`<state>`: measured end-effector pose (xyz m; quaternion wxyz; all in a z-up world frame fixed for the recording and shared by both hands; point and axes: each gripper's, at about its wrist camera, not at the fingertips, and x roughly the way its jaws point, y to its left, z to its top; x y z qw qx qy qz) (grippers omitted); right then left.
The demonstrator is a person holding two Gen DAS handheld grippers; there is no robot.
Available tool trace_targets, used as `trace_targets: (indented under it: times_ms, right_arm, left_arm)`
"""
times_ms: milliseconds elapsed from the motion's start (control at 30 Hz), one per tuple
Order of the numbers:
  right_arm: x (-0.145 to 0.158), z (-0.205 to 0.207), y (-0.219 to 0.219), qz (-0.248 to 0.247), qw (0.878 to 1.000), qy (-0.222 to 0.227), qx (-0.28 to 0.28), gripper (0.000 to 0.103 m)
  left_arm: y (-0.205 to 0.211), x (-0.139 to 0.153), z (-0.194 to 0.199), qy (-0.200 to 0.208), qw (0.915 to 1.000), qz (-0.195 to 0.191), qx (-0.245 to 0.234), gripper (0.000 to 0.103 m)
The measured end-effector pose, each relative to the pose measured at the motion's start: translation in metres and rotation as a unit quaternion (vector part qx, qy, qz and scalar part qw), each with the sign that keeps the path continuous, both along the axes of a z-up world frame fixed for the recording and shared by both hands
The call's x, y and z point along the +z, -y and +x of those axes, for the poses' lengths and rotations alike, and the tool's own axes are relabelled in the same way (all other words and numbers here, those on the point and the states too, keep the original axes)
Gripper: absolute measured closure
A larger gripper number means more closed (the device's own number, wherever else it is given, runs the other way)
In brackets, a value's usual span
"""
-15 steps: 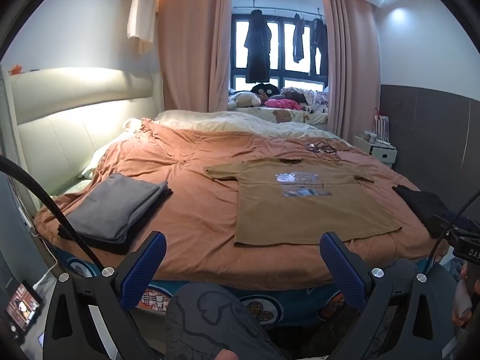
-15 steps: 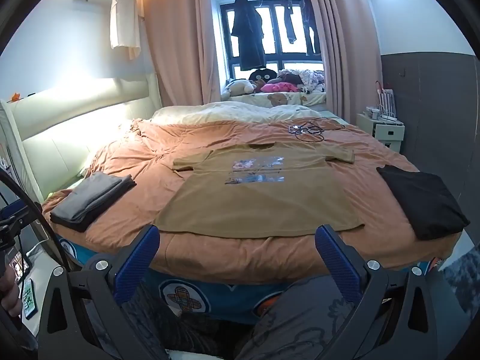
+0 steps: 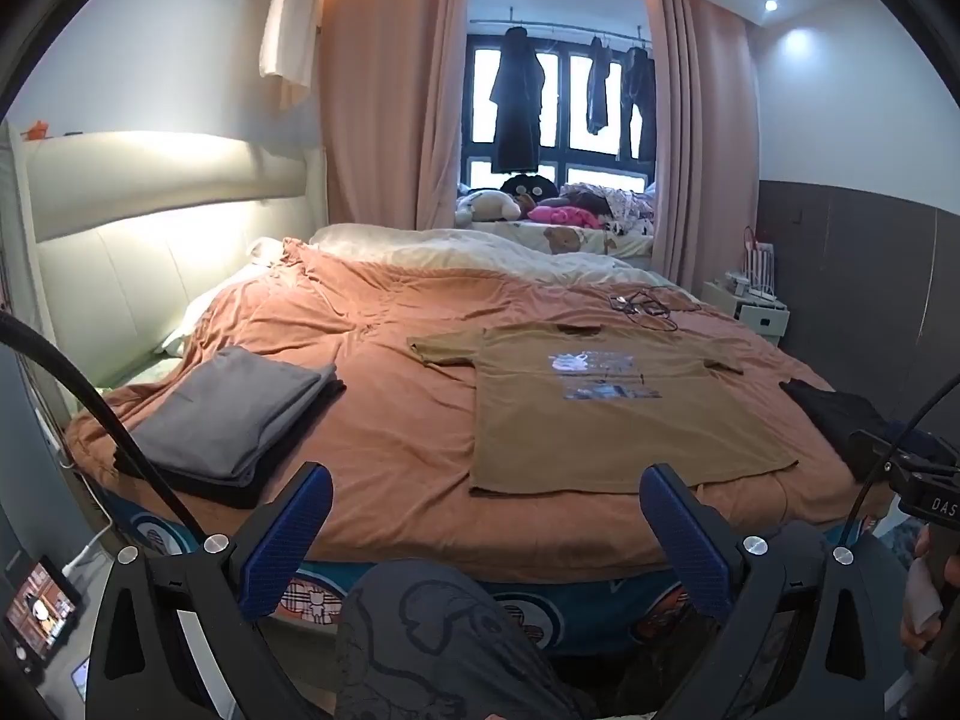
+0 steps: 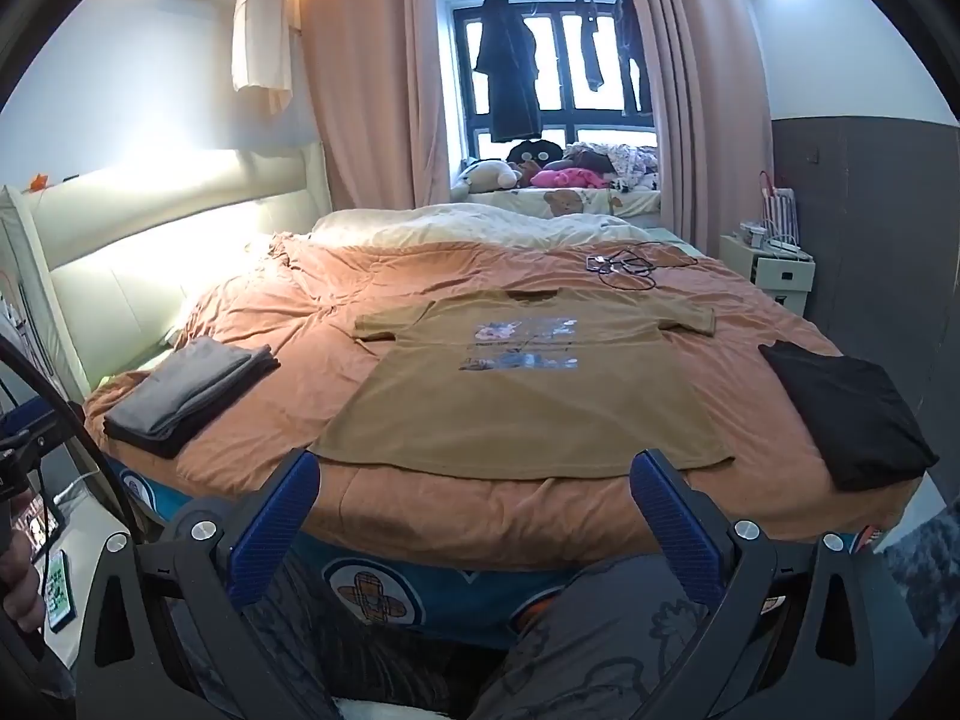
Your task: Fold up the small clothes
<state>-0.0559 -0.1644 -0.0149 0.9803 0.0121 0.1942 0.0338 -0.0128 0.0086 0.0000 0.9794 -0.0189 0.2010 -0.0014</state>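
Observation:
A tan T-shirt [image 3: 606,414] [image 4: 528,396] with a printed chest panel lies spread flat, face up, on the orange bedcover [image 3: 390,438] [image 4: 456,498], its hem toward me. My left gripper [image 3: 486,498] stands open before the near bed edge, left of the shirt's hem, nothing between its blue pads [image 3: 288,540]. My right gripper [image 4: 474,486] is open too, its pads [image 4: 672,528] framing the hem from short of the bed. Neither touches the shirt.
A folded grey-and-black stack [image 3: 234,420] [image 4: 180,396] lies at the bed's left, a folded black garment [image 4: 852,414] [image 3: 840,414] at its right. Cables [image 4: 624,267] lie beyond the collar. The person's patterned trouser knees [image 3: 444,636] [image 4: 636,630] show below. A nightstand [image 4: 774,267] stands at the right.

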Motion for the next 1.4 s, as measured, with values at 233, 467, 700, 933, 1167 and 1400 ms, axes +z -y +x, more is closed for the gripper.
trace_targets:
  times_ms: [233,467,700,933,1167,1400]
  right_arm:
    - [0.001,0.005,-0.002,-0.003,1.0,-0.008,0.004,0.0]
    - [0.001,0.004,-0.001,-0.004,1.0,-0.011,0.0,0.0]
    - [0.0,0.005,-0.004,-0.004,1.0,-0.009,-0.003,0.0]
    - [0.0,0.003,-0.003,-0.002,1.0,-0.008,-0.004,0.0]
    - [-0.001,0.004,-0.003,-0.002,1.0,-0.009,-0.003,0.0]
    - [-0.001,0.003,-0.003,-0.001,1.0,-0.009,-0.001,0.0]
  left_arm:
    - [-0.01,-0.002,0.001,-0.001,1.0,-0.006,0.002,0.0]
    - [-0.008,-0.004,0.005,-0.007,0.9999,-0.008,-0.006,0.0]
    - [-0.007,-0.004,0.005,-0.004,0.9998,-0.008,-0.015,0.0]
    - [-0.005,-0.005,0.005,-0.003,0.9998,-0.009,-0.018,0.0]
    - [-0.004,-0.004,0.004,-0.003,0.9997,-0.009,-0.021,0.0]
    - [-0.002,-0.001,0.0,0.0,0.9997,-0.009,-0.023,0.0]
